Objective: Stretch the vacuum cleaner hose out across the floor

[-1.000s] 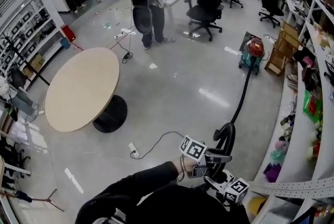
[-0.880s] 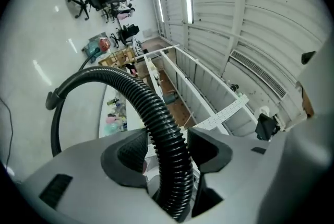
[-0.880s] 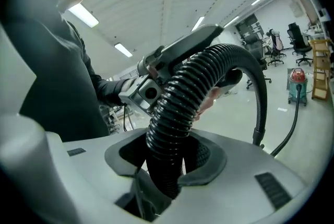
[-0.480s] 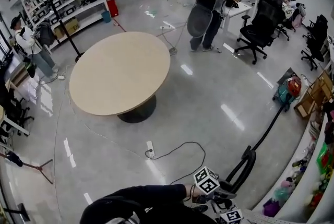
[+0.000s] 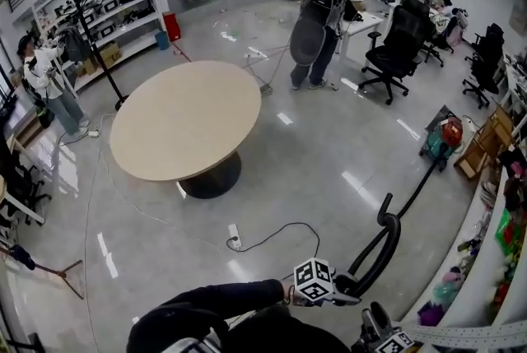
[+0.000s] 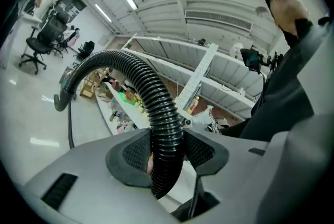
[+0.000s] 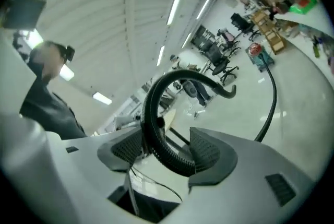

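Since a second before, the left gripper had been closing its jaws, which now clamped the black ribbed hose. The right gripper had just been opening, and its jaws stood wide with the hose loose between them. From the vacuum cleaner, the hose ran over the floor and arched up to both grippers, well apart from it.

No legible text or markings.

Left tongs grip black hose; vacuum cleaner well apart.
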Tool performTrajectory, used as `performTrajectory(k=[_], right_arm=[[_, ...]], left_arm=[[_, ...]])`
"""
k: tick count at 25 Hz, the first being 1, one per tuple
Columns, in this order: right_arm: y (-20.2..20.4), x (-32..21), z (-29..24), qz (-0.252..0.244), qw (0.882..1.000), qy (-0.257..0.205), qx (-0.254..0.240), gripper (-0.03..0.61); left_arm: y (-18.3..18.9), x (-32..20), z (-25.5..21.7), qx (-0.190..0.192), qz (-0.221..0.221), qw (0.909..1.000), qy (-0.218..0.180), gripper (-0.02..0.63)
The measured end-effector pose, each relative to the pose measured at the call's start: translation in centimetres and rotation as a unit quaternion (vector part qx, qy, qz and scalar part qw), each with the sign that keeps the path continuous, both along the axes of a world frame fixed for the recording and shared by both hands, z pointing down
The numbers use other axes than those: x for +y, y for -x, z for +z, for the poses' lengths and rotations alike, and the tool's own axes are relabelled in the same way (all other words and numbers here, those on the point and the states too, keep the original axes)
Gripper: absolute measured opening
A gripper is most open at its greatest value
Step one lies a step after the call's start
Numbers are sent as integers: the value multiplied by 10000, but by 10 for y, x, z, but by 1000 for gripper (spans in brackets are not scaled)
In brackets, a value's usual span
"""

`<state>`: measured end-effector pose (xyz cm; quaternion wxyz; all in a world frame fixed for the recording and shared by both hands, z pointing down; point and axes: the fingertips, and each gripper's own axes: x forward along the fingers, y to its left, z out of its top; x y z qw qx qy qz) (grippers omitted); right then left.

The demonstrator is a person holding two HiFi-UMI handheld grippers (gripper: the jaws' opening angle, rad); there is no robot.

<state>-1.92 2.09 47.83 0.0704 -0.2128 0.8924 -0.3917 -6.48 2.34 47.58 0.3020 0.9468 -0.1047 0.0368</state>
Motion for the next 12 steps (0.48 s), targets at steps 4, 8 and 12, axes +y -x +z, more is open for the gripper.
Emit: performTrajectory(k=[4, 8, 12], right_arm=[[-28, -10, -17, -57, 9976, 236, -656, 296], [-54, -19, -51, -507, 9889, 384, -1346, 299], [-86, 20, -50, -840, 9726, 753, -2033, 304]], left_arm=[[-31, 27, -2, -631, 133, 9969, -451, 195], [-108, 53, -2, -1073, 256, 9905, -818, 195], [-157, 104, 34, -1829, 542, 9752, -1119, 195]])
